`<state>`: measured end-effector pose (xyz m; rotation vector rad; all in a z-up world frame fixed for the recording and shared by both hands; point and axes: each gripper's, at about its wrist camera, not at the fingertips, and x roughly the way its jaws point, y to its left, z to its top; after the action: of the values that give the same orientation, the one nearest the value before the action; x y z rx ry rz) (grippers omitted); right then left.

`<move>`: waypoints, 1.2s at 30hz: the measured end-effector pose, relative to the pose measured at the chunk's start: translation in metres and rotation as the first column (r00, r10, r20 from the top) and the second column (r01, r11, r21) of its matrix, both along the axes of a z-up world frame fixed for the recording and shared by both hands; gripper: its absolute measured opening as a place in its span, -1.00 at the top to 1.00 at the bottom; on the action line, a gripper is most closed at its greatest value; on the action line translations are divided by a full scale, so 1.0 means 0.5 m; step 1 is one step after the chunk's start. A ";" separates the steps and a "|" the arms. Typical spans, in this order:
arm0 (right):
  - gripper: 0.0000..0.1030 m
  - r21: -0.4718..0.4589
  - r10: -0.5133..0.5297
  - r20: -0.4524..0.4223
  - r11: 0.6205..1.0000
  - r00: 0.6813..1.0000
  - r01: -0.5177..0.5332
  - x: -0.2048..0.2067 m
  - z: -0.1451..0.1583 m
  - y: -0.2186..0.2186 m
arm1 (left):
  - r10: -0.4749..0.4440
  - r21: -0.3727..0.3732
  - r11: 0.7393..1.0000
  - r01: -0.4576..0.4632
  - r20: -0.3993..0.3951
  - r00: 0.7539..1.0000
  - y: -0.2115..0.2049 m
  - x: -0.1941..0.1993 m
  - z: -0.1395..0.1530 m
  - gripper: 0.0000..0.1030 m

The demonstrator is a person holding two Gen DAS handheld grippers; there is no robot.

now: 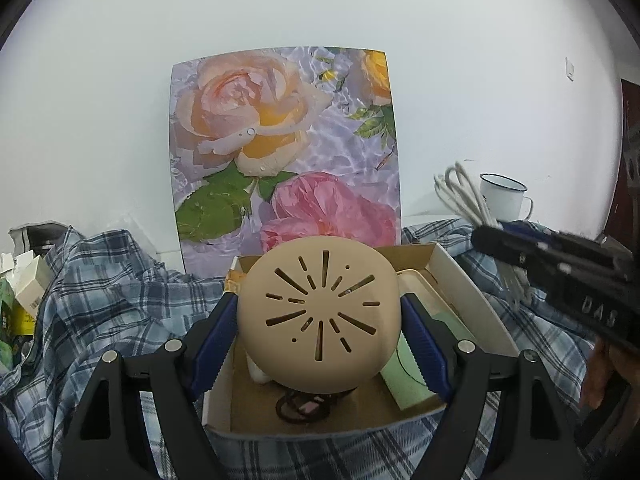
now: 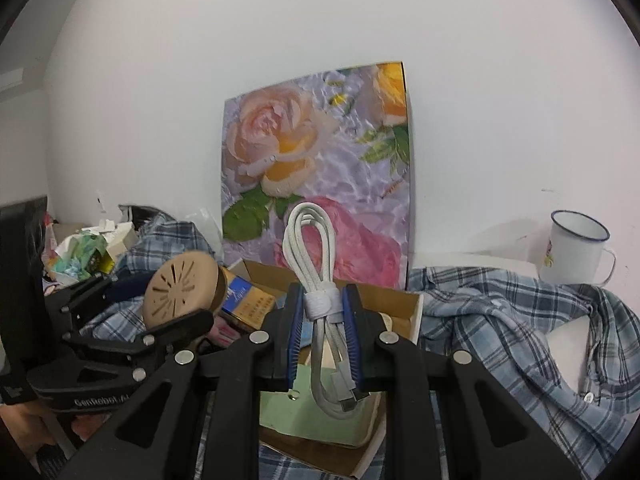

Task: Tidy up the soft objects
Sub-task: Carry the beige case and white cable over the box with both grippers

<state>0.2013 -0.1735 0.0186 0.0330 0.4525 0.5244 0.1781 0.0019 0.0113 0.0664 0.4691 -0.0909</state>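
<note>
My left gripper (image 1: 319, 320) is shut on a round beige slotted disc (image 1: 318, 312) and holds it above an open cardboard box (image 1: 472, 300). In the right wrist view the disc (image 2: 180, 290) and left gripper (image 2: 168, 304) show at the left. My right gripper (image 2: 322, 320) is shut on a coiled white cable (image 2: 316, 264) bound with a white strap, held above the same box (image 2: 412, 304). In the left wrist view the right gripper (image 1: 492, 244) enters from the right with the cable (image 1: 460, 196). A blue plaid shirt (image 1: 112, 292) lies crumpled around the box.
A floral rose board (image 1: 284, 148) leans on the white wall behind the box. The box holds a pale green pad (image 2: 320, 420) and dark hair ties (image 1: 298, 406). A white enamel mug (image 2: 576, 248) stands at the right. Small cartons and clutter (image 2: 84, 256) lie at the left.
</note>
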 end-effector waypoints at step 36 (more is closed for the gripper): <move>0.63 0.057 0.025 -0.244 0.998 0.969 -0.011 0.124 -0.097 -0.001 | -0.070 0.057 0.995 0.082 -0.184 0.980 -0.071 0.119 -0.086 -0.59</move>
<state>0.2634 -0.1741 -0.0298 0.1485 0.6803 0.5534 0.2377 -0.0337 -0.0319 0.1396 0.6528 -0.1579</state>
